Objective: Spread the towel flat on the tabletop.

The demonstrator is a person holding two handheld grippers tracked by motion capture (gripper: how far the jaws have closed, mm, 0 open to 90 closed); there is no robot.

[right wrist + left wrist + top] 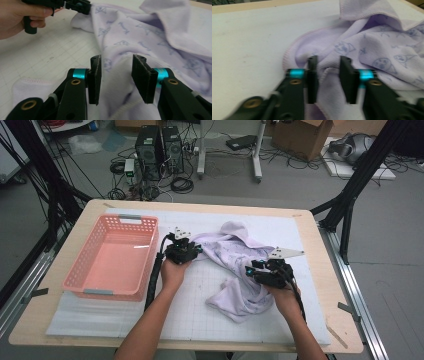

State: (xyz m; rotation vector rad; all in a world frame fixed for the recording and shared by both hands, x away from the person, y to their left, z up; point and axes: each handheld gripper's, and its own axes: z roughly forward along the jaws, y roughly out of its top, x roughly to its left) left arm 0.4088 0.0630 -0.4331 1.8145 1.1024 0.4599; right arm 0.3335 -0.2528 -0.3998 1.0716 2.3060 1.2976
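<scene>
The lavender cloth (240,270) lies crumpled right of the pink basket (112,257) on the table (320,320). Left gripper (328,72) and right gripper (117,75) straddle folds, fingers apart, seemingly unclamped, likely to spread it.

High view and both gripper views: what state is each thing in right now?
Cloth: crumpled, unfolded, on the mat.
Basket: upright, nothing inside, beside the cloth.
Left gripper: jaws apart, cloth fold between them, pads not pressing.
Right gripper: jaws apart, cloth between them, not clamped.
</scene>
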